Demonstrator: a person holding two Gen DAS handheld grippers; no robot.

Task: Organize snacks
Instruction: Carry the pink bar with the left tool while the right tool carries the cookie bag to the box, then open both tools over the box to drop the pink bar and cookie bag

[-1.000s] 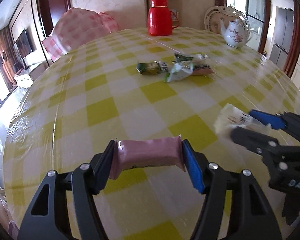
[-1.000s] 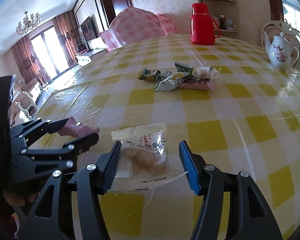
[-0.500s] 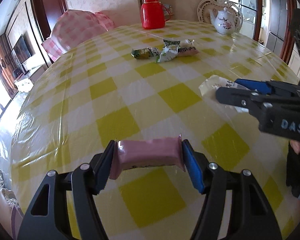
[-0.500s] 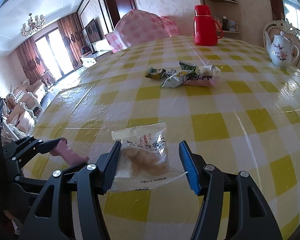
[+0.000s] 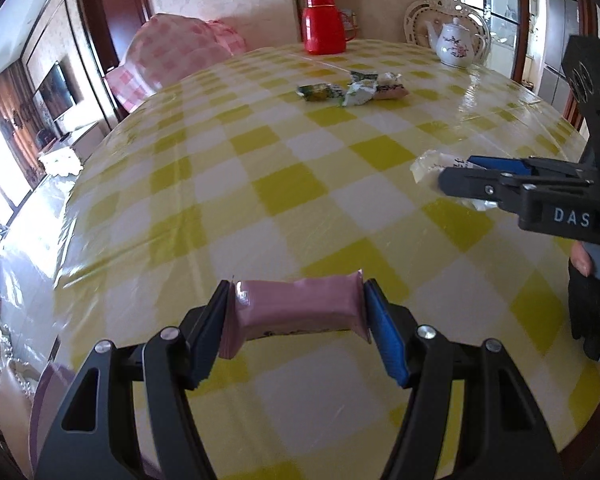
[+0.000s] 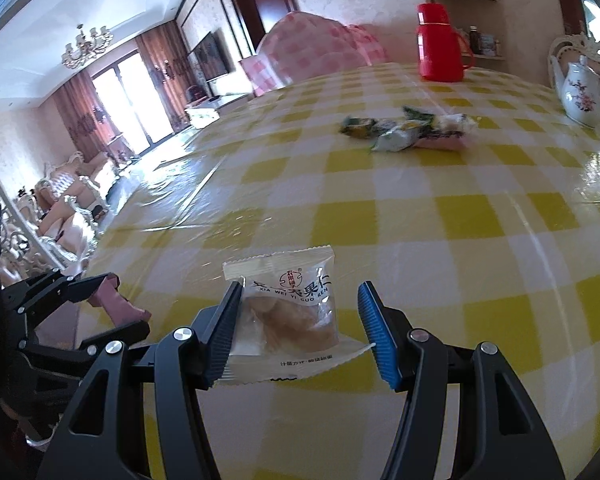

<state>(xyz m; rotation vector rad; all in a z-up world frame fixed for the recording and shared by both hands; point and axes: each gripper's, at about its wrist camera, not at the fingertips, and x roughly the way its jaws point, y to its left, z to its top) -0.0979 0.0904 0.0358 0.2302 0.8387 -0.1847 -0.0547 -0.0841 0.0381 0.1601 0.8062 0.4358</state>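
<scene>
pink snack bar (image 5: 296, 307): glossy oblong wrapper, clamped end to end in left gripper (image 5: 296, 320), above surface (image 5: 284, 188) | clear pastry packet (image 6: 290, 308): crinkle-edged, printed, held in right gripper (image 6: 298, 328), left pad pressing, right pad's contact unclear | snack pile (image 5: 352, 90): far centre, mostly green foil | surface: glossy yellow-white check

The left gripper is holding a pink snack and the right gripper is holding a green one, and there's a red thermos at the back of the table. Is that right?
Not quite. The right gripper holds a clear white packet with a pale pastry inside, not a green one; the right wrist view shows it. The left gripper does hold the pink snack, and the red thermos stands at the back.
</scene>
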